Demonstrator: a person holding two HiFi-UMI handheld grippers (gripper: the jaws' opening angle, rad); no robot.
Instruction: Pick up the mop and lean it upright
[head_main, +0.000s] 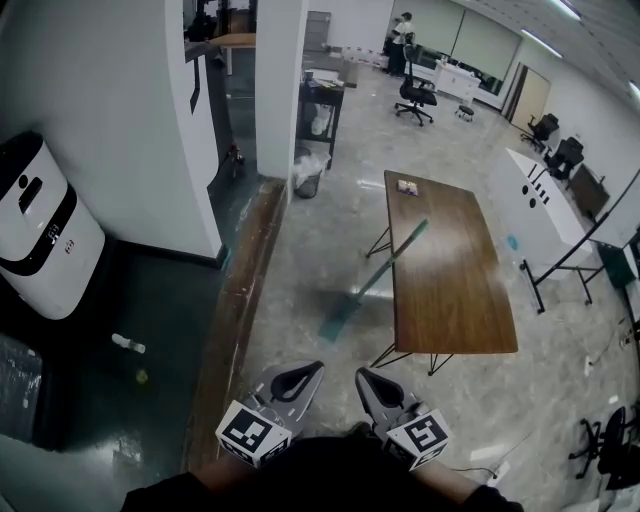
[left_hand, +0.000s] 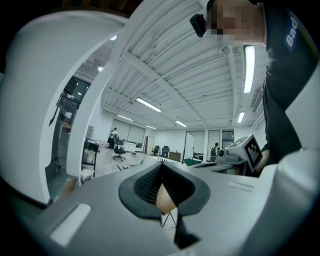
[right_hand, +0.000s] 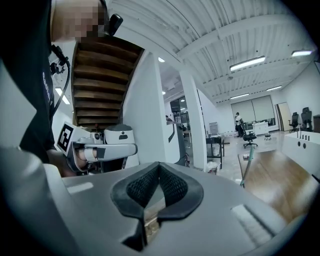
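The mop (head_main: 385, 268) leans slanted against the wooden table (head_main: 450, 300), its head on the floor, well ahead of both grippers. The left gripper (head_main: 312, 367) and right gripper (head_main: 364, 374) hover side by side, jaws pressed together, nothing between them.

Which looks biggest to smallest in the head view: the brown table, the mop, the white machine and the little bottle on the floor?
1. brown table
2. white machine, though it stands nearer the camera, which may flatter it
3. mop, long but thin
4. bottle, clearly the smallest
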